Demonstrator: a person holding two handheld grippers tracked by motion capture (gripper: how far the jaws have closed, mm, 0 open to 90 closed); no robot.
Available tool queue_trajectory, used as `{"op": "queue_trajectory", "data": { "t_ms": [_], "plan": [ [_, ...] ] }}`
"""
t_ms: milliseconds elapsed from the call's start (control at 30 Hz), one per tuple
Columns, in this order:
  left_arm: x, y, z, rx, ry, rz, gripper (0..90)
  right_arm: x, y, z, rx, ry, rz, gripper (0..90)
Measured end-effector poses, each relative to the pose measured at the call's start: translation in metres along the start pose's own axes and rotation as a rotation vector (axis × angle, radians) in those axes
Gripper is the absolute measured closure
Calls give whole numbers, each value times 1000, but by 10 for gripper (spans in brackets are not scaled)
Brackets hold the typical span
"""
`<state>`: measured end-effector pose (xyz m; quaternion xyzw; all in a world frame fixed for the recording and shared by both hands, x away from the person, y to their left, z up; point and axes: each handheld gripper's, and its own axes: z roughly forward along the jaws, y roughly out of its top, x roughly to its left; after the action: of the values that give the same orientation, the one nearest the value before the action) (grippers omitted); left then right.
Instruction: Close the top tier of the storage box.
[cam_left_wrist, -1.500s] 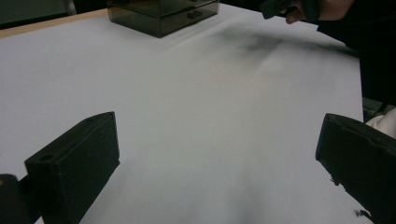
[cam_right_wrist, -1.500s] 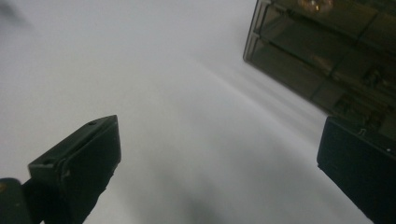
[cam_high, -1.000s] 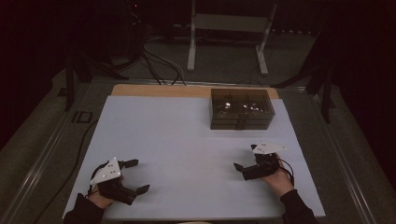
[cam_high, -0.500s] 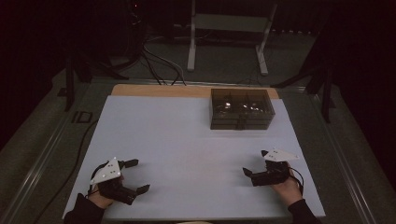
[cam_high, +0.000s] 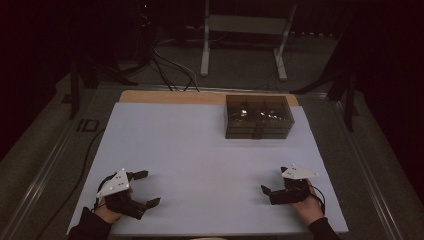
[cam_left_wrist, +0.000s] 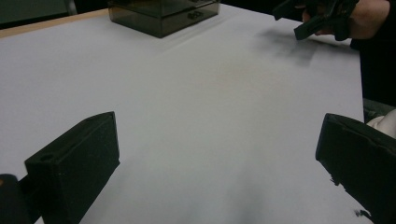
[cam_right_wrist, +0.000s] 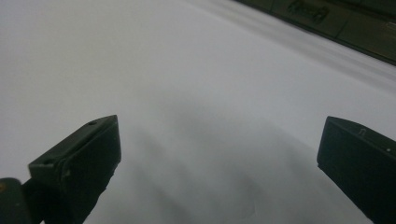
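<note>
Both pairs of my jaws stand wide apart and hold nothing. My left gripper lies low at the near left of the table, and between its two black blocks I see bare white surface. My right gripper is at the near right, its jaws also spread, pointing across the table toward the left; under them is the same white sheet, and the picture from it is a little blurred.

Farther out, the box stands at the far side of the table, to the right of the middle, well apart from both grippers. Its drawer looks closed, with a small dark handle at the front, as far as I can tell.

I judge that the work on the box is not begun or is between steps: nothing is gripped and nothing lies out on the table. What is left is to reach the box and take hold of it.

The box is of dark, see-through plastic, rectangular with sharp edges, and some shiny small things glint inside; what they are I cannot tell. The table cover is matte, smooth and white, with a wooden edge behind it. My jaws are matte black blocks, hard and square.
</note>
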<state>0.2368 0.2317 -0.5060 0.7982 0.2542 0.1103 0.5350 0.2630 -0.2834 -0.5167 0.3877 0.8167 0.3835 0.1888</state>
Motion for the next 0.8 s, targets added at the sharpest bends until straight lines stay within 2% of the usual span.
{"op": "queue_trajectory", "data": {
  "t_ms": [133, 267, 400, 567, 800],
  "plan": [
    [0, 0, 0, -2, 0, 1, 11, -1, 0, 6, -4, 21, 16, 0],
    [0, 0, 0, -4, -4, -4, 11, -3, 0, 5, -30, 31, 38, 0],
    [0, 0, 0, -7, -5, -8, 11, -4, 0, 3, -45, 27, 39, 0],
    [0, 0, 0, -5, -5, -6, 11, -1, 0, 1, -57, 22, 6, 0],
    [0, 0, 0, -6, -5, -8, 11, -1, 0, 1, -45, 40, 19, 0]
  ]
}}
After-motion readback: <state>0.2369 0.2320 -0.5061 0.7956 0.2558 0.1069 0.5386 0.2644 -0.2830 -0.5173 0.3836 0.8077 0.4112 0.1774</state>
